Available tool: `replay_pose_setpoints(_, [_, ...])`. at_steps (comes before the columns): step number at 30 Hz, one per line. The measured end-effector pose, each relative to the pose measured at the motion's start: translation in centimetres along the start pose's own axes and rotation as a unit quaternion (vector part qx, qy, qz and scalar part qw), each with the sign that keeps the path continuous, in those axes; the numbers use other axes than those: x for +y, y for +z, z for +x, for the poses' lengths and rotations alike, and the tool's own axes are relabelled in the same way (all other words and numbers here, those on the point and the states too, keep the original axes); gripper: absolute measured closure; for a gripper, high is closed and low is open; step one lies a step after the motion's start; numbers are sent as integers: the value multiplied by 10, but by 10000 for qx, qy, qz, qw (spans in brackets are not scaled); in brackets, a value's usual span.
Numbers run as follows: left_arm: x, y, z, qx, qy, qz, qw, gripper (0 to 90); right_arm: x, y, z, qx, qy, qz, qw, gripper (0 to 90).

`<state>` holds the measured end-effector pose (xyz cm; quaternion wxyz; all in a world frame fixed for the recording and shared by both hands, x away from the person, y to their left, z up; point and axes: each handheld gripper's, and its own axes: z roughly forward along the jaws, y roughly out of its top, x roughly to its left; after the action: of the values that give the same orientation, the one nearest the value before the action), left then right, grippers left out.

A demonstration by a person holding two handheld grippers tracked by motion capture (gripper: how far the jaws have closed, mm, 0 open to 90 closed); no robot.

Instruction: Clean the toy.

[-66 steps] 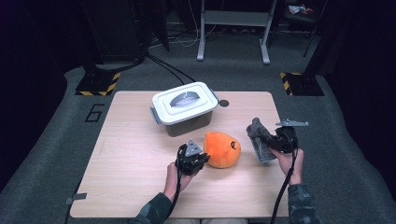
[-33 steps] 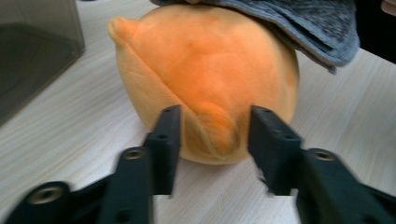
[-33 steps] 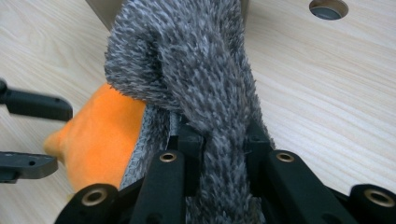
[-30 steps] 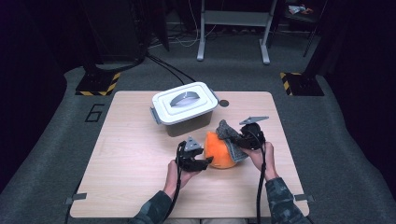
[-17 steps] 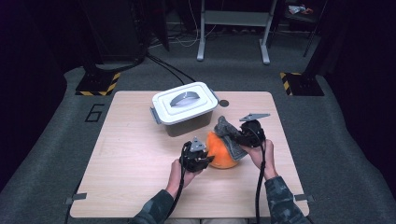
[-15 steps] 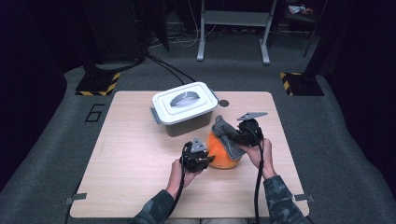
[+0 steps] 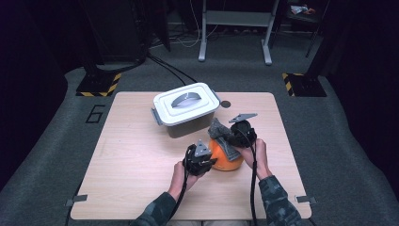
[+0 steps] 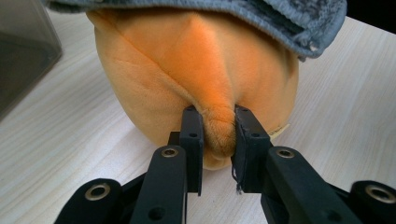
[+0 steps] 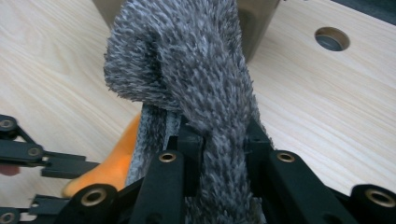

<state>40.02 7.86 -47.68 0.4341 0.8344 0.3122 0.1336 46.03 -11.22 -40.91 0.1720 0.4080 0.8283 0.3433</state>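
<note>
The left hand-held gripper (image 8: 215,140) has its jaws pinched on a fold of the orange plush toy (image 8: 196,70), which sits on the table (image 7: 136,160) just in front of the lidded grey box (image 7: 187,108). The right hand-held gripper (image 9: 219,154) is clamped on a shaggy grey cloth (image 9: 187,70) that lies over the toy. From the high view a "6" (image 7: 95,114) reads on the floor; up close, the toy's seams show.

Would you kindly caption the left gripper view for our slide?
Left gripper pinching a fold of the orange plush beneath a grey cloth.
</note>
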Motion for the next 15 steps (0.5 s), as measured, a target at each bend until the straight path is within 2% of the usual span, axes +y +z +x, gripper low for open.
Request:
replay_pose_setpoints(3, [-2, 0, 0, 4, -51, -31, 10000, 762, -3, 0, -4, -108, 9, 35, 9999, 749])
replay_pose_setpoints(8, [-3, 0, 0, -15, -71, -5, 10000, 761, -8, -1, -8, -208, 161, 23, 9997, 749])
replay_pose_setpoints(15, [-4, 0, 0, -25, -107, -57, 9999, 761, -20, -2, -22, -415, 358, 124, 9984, 749])
